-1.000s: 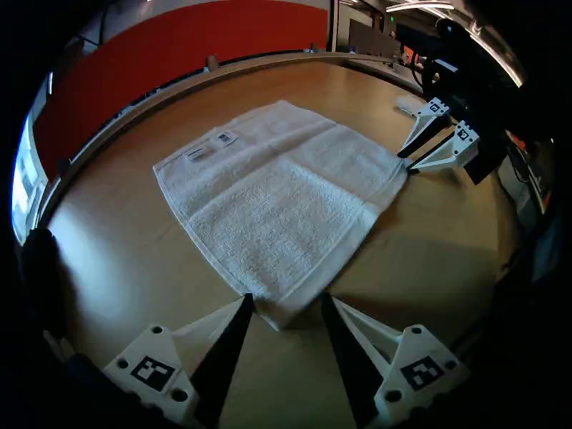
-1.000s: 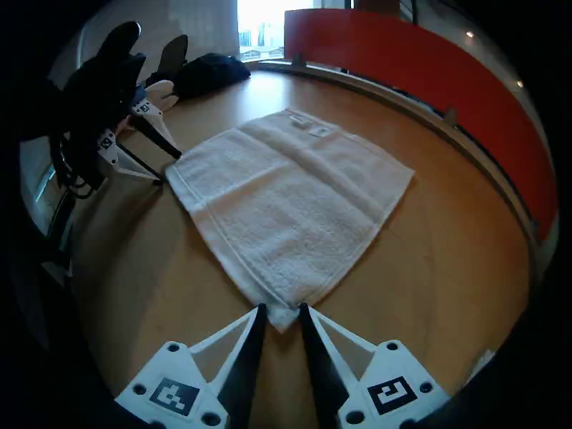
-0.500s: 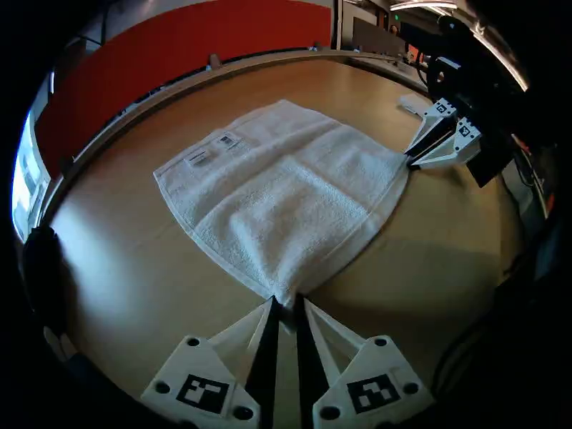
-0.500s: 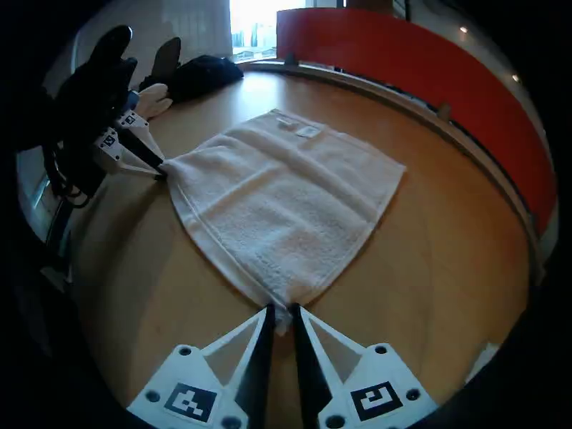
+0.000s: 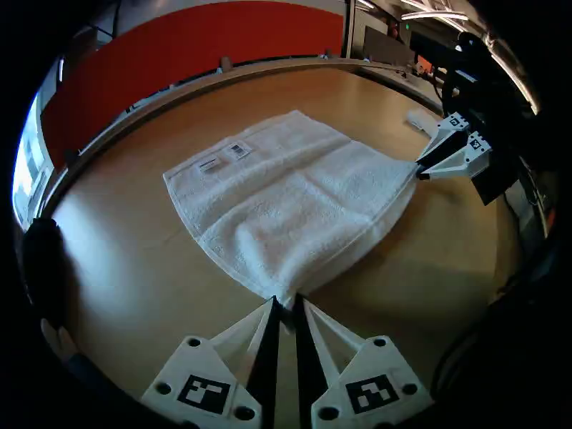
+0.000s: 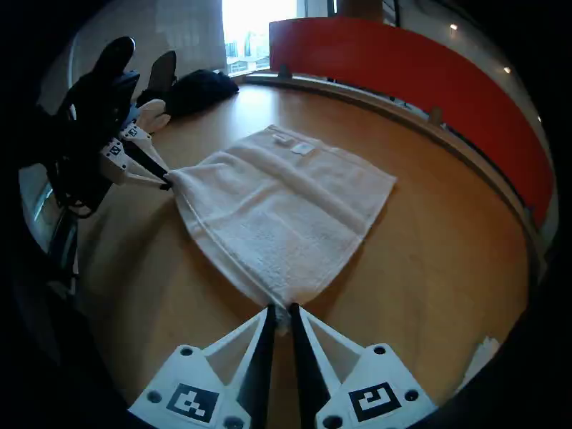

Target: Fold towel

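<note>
- The left tool (image 5: 286,318) pinches one corner of the towel (image 5: 293,200), fingers narrowed onto the cloth. The right tool (image 6: 281,322) grips the neighbouring corner likewise.
- From both tools the towel stretches toward the red panel (image 5: 193,43), and its labelled edge (image 5: 225,154) lies nearest that panel.
- It is white terry, mostly flat on the counter (image 5: 121,243), and the held edge looks slightly lifted.
</note>
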### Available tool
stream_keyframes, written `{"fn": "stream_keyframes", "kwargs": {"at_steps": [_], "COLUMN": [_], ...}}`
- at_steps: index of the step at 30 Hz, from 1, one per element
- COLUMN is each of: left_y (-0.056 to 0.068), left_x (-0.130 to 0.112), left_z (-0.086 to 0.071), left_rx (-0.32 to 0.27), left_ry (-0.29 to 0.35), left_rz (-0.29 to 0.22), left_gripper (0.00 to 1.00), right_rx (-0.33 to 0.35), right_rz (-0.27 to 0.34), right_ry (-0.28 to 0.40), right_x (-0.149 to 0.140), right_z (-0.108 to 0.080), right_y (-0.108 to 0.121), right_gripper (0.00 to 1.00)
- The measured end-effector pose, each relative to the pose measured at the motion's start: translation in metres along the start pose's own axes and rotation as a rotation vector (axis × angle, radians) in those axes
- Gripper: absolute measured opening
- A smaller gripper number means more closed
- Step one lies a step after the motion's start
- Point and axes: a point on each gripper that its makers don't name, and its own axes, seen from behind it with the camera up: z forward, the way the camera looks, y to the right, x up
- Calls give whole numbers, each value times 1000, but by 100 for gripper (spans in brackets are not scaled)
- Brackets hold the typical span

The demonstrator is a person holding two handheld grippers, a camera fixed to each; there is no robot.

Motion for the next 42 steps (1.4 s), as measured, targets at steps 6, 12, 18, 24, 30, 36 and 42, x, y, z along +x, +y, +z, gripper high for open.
{"fn": "stream_keyframes", "kwargs": {"at_steps": [6,12,18,24,30,36,42], "left_y": [-1,0,2,7,14,22,33], "left_x": [11,23,35,43,44,46,47], "left_z": [-14,-30,-48,-65,-80,-93,-107], "left_rx": [6,8,7,3,-4,-8,-26], "left_ry": [14,32,45,51,40,32,15], "left_rz": [-11,-30,-32,-34,-44,-43,-45], "left_gripper": [14,13,14,14,14,14,13], "right_rx": [-11,-16,-21,-23,-21,-24,-30], "right_rz": [3,-2,-10,-30,-50,-67,-84], "right_ry": [28,51,75,91,103,106,110], "right_x": [15,29,44,58,70,77,83], "right_z": [-12,-26,-45,-63,-79,-94,-106], "right_y": [1,0,-2,-5,-8,-10,-11], "right_gripper": [16,16,16,16,16,16,16]}}
